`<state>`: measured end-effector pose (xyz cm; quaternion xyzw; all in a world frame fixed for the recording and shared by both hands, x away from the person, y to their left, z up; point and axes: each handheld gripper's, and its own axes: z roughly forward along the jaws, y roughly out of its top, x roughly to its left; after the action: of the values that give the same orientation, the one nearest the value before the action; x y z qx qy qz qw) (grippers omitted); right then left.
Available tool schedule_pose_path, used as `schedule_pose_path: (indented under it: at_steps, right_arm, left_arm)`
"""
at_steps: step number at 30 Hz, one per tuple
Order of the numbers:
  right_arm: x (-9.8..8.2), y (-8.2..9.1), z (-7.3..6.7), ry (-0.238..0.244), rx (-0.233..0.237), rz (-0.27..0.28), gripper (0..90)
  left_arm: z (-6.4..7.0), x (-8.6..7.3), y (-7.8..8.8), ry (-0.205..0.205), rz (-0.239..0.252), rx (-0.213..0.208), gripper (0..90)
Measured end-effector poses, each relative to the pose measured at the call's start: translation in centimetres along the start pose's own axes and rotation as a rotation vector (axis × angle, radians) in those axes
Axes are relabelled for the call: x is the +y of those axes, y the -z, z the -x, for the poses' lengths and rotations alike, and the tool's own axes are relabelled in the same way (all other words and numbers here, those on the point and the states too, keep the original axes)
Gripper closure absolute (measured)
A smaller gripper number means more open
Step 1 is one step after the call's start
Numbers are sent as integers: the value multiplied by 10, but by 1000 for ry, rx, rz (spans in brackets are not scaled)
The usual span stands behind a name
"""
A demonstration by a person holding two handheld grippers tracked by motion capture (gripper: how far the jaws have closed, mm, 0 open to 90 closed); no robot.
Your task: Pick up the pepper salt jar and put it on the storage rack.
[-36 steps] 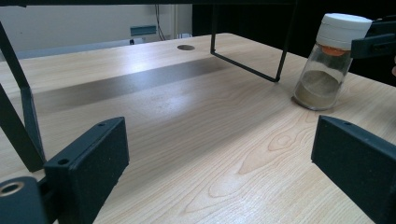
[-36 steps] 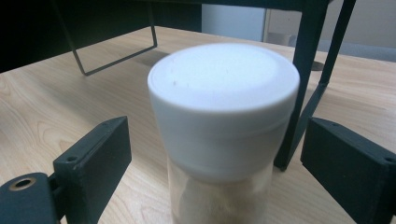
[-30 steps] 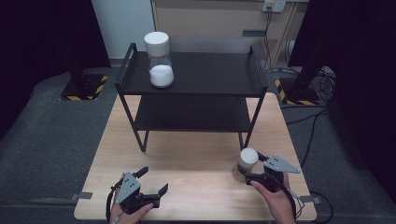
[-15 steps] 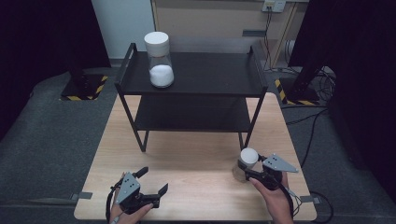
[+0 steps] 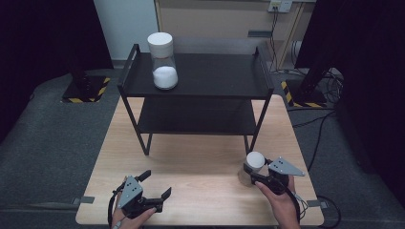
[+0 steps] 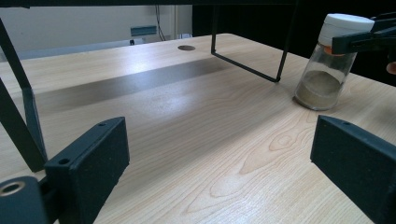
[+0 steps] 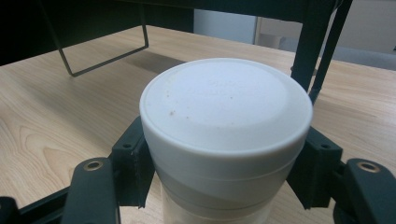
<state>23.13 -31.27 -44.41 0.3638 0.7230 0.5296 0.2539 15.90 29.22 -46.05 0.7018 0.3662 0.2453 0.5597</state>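
Note:
A clear jar (image 5: pixel 253 164) with a white lid and tan powder stands on the wooden table (image 5: pixel 191 162) at the front right. My right gripper (image 5: pixel 251 171) is shut on it just under the lid, one jaw on each side. In the right gripper view the lid (image 7: pixel 226 107) sits between the two black fingers (image 7: pixel 133 163). My left gripper (image 5: pixel 156 183) rests open near the front left edge with nothing between its jaws. The left gripper view looks past that gripper (image 6: pixel 219 172) to the jar (image 6: pixel 327 70), whose base is on the table.
A black two-tier rack (image 5: pixel 196 81) stands across the back half of the table. On its top shelf, at the left, is a second white-lidded jar (image 5: pixel 165 62) of white powder. Bare wood lies between the two grippers. The rack's legs (image 6: pixel 247 70) rise close behind the held jar.
The right gripper's jaws have closed onto the jar below its lid. Both hands and the jar have stayed where they were.

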Motion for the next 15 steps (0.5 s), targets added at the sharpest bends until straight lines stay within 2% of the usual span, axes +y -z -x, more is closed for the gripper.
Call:
schedule_pose_path:
  at_steps: [7, 15]
  right_arm:
    - [5, 8, 2, 6, 20, 1, 349]
    - [20, 20, 3, 22, 63, 1, 349]
  left_arm:
    - [0, 0, 0, -3, -2, -1, 36]
    - [1, 1, 0, -12, -11, -2, 36]
